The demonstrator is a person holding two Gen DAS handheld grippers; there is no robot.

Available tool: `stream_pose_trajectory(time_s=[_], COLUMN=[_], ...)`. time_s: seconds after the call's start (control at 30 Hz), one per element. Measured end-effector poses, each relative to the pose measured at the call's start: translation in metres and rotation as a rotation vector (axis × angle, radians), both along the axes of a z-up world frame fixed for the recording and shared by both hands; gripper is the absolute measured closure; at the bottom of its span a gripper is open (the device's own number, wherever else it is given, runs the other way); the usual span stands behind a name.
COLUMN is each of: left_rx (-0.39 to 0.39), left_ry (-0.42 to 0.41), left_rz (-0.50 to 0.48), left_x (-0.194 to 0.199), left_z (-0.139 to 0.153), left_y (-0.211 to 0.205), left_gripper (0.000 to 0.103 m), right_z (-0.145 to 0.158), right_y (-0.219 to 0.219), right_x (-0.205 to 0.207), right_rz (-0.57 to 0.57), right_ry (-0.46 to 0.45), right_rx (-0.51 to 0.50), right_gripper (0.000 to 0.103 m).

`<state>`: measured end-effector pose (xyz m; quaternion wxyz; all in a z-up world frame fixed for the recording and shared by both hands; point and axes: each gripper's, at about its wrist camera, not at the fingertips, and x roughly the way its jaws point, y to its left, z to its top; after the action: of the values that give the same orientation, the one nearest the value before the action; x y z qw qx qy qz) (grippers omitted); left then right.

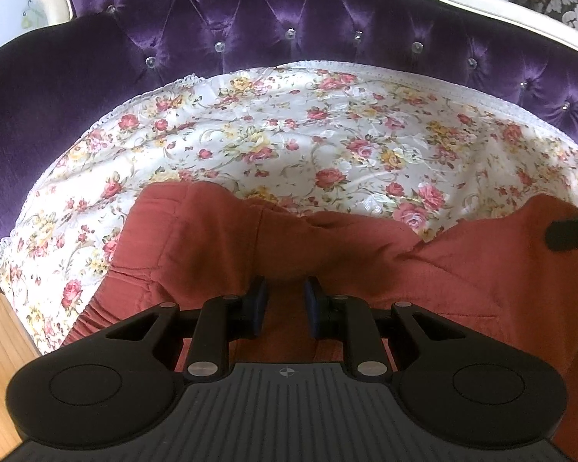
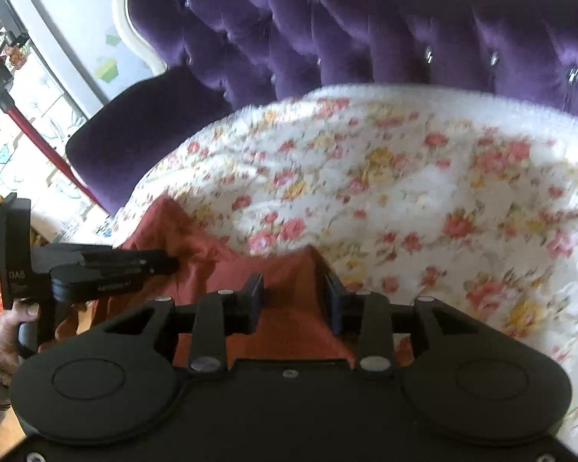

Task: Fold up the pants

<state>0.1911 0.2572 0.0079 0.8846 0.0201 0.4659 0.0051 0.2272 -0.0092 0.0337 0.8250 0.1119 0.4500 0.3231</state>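
Rust-red pants (image 1: 366, 254) lie rumpled on a floral cover over a purple sofa seat; they also show in the right wrist view (image 2: 289, 308). My left gripper (image 1: 286, 300) is open, its blue pads a short gap apart over the cloth, with a bulge of fabric rising between them. My right gripper (image 2: 294, 300) is open, its fingers spread around a raised fold of the pants. The left gripper also shows in the right wrist view (image 2: 165, 263), reaching into the cloth from the left. A right gripper finger shows at the right edge of the left wrist view (image 1: 570, 233).
The floral cover (image 1: 289, 127) with a lace edge spreads over the seat. The tufted purple backrest (image 1: 289, 11) rises behind. A padded purple armrest (image 2: 142, 131) stands at the left. Wood floor (image 1: 0, 338) lies below the seat's left edge.
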Motion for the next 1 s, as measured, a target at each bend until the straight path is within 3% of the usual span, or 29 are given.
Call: stream_pose_trajectory(time_s=[0.07,0.13,0.17,0.23,0.43,0.57,0.73,0.93,0.97,1.0], left_rx=[-0.001,-0.002,-0.003,-0.010,-0.036,0.098,0.074,0.163,0.193,0.225], left_ry=[0.000,-0.002,-0.003,-0.005,-0.007,-0.059,-0.015,-0.011,-0.011,-0.011], left_rz=[0.000,0.000,0.002,0.013,0.044,0.087,0.087,0.061,0.048,0.034], left_x=[0.000,0.000,0.000,0.001,0.016,0.028,0.052,0.072,0.070,0.070], left_z=[0.000,0.002,0.002,0.003,0.008,0.014,0.001,-0.003,-0.003,-0.002], left_y=[0.000,0.000,0.001,0.004,0.012,0.013,0.028,0.019,0.015,0.010], left_gripper=[0.082,0.082,0.082,0.082,0.082,0.082,0.082,0.083,0.084,0.084], right_z=[-0.003,-0.004,-0.003,0.000,0.011,0.012,0.002,-0.030,-0.031,-0.030], right_y=[0.003,0.007,0.009,0.013,0.010,0.011,0.008,0.018,0.019,0.020], right_x=[0.000,0.001,0.001,-0.001,0.005,0.011,0.024,0.044,0.044,0.043], right_rz=[0.009,0.021,0.024,0.028,-0.063,-0.091,-0.127,-0.156,-0.155,-0.151], right_ry=[0.016,0.031,0.024,-0.003,-0.090,-0.123,-0.102,-0.038,-0.044,-0.053], right_rx=[0.006,0.025,0.027,0.012,-0.073,-0.122,-0.140,-0.202,-0.208,-0.212], right_gripper=[0.059,0.073,0.091,0.094,0.096,0.097,0.097,0.096,0.093,0.085])
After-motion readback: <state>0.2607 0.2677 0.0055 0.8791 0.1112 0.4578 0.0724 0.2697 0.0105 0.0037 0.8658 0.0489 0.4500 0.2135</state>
